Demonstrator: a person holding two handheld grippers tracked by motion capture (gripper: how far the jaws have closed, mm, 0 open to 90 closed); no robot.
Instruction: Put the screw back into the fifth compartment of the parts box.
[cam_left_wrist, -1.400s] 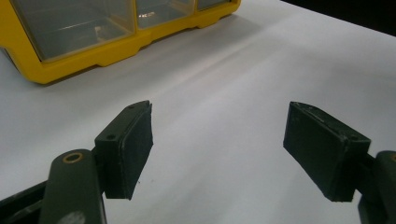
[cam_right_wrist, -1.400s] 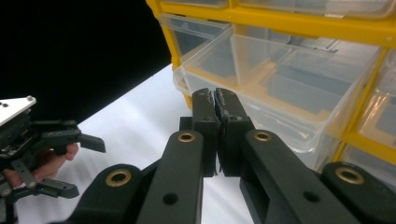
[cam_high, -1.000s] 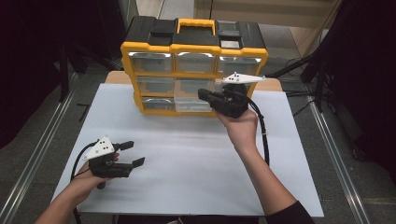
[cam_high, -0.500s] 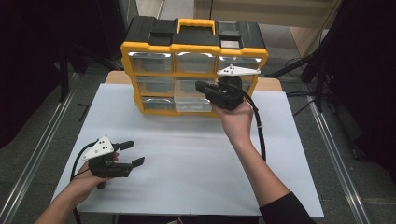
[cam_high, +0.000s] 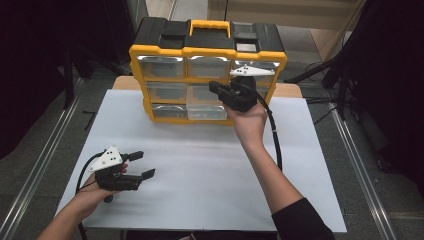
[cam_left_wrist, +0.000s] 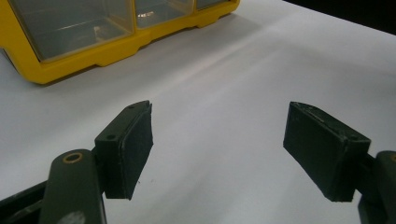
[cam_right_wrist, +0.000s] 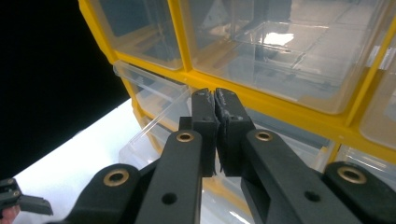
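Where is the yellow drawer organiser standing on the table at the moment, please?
In the high view, the yellow drawer organiser stands upright at the table's far edge, near the centre, right tongs at its front.

Bright overhead light on the white table (cam_high: 200, 165), dark surroundings, glare on clear drawers (cam_right_wrist: 280, 42), soft focus

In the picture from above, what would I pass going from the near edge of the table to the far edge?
Left gripper, open on the white table → right gripper, shut → yellow drawer box.
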